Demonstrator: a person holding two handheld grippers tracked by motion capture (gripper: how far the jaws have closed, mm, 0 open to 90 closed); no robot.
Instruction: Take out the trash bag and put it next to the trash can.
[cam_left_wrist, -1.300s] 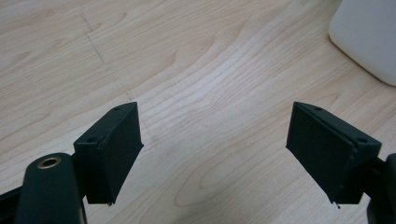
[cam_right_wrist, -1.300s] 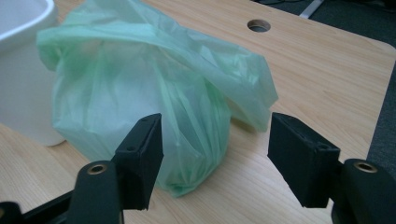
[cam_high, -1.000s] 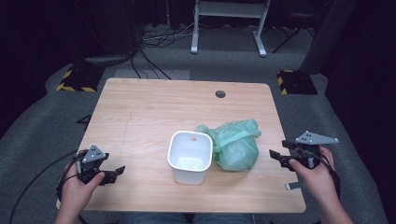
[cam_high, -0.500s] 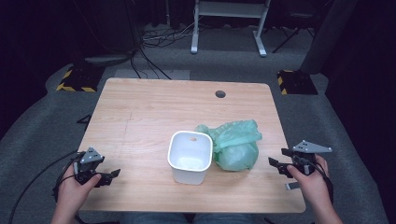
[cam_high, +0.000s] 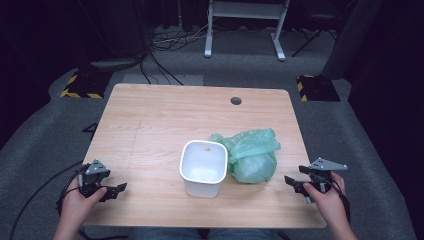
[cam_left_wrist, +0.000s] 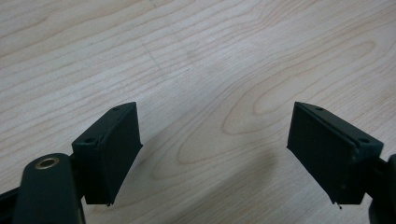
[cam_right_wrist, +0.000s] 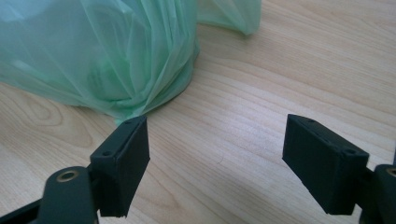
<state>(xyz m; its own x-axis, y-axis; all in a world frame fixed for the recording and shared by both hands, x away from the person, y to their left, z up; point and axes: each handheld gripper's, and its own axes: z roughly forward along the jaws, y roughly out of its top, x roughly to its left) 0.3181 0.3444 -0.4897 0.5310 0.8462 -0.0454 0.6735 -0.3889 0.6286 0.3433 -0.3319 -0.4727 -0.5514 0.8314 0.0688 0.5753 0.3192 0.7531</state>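
Big wooden tabletop (cam_high: 150, 125), pale grain, small round hole (cam_high: 236, 100) near the far edge. Sitting right of centre toward the near side: crumpled green bag (cam_high: 252, 155), pressed up against the right side of a white tub (cam_high: 202, 167). Tub upright, open on top, looks empty inside.

Left tongs (cam_high: 116, 190) down at the near-left corner, held in a hand (cam_high: 77, 205), spread wide over bare wood, gripping nothing. Right tongs (cam_high: 295, 184) at the near-right edge, also in a hand (cam_high: 325, 200), spread wide too, pointed at the bag, near it but not touching.
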